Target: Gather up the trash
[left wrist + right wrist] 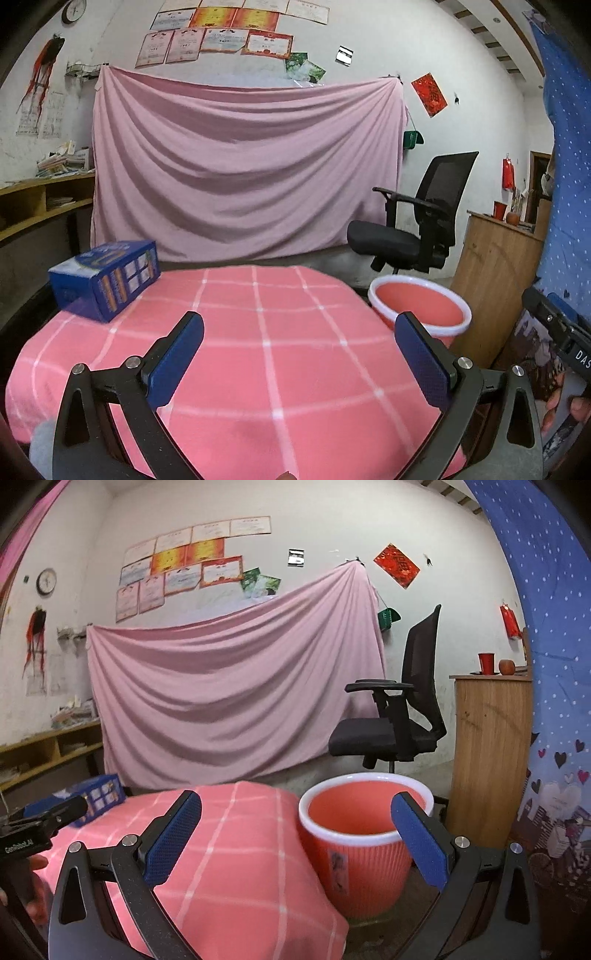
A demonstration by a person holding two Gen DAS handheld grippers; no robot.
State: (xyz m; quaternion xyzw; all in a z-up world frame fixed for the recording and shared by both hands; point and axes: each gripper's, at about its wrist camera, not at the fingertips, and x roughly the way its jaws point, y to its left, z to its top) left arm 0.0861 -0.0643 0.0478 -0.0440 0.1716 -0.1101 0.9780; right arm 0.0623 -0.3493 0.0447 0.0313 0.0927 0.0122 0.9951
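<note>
A blue cardboard box [105, 278] lies on the pink checked tablecloth [258, 350] at its far left corner; it also shows in the right wrist view [98, 797]. A pink bin with a white rim [364, 838] stands on the floor right of the table, and appears in the left wrist view [421, 310]. My left gripper [299, 354] is open and empty above the cloth. My right gripper [295, 836] is open and empty, held over the table's right edge and the bin.
A black office chair [391, 716] stands behind the bin. A wooden cabinet [487, 760] is to its right. A pink sheet [243, 166] hangs on the back wall. Wooden shelves [40, 206] run along the left. A blue curtain [554, 664] hangs at the right.
</note>
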